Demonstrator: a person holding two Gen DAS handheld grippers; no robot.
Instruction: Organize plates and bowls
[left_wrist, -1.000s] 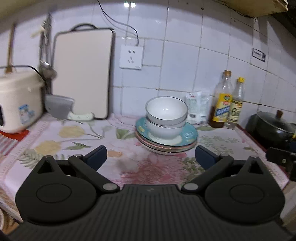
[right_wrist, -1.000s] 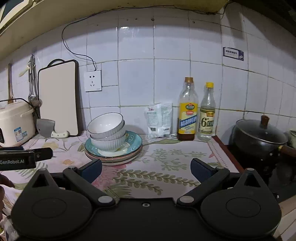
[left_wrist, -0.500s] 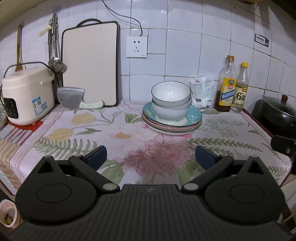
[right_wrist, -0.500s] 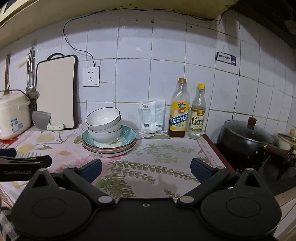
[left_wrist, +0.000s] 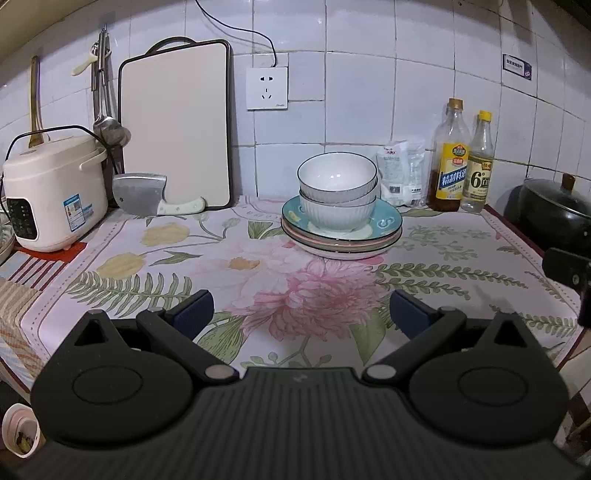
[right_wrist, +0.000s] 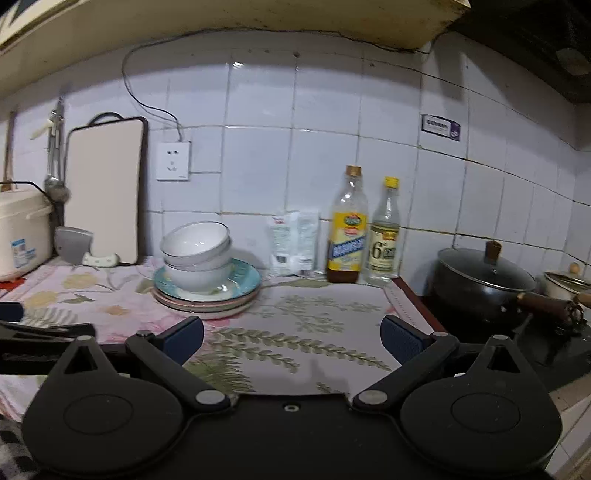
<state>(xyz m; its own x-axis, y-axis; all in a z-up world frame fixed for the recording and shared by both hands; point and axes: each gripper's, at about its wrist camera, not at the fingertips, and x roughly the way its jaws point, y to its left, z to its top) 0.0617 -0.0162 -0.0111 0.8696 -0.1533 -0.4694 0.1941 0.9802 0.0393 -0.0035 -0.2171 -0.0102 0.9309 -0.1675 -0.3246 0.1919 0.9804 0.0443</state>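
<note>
Facing the stack of bowls (left_wrist: 338, 190) on plates (left_wrist: 341, 242) straight ahead, the left gripper (left_wrist: 301, 312) is wide open and empty; the right gripper (right_wrist: 291, 339), also open and empty, has it to its left.

Lighting: dim, cool indoor light from above; your left view is sharp and evenly lit. Your right view is softer, slightly blurred. Glare: small highlight on far wall tile (right_wrist: 238, 64). Distortion: strong fisheye bending at edges, dark vignetted corners in both.
</note>
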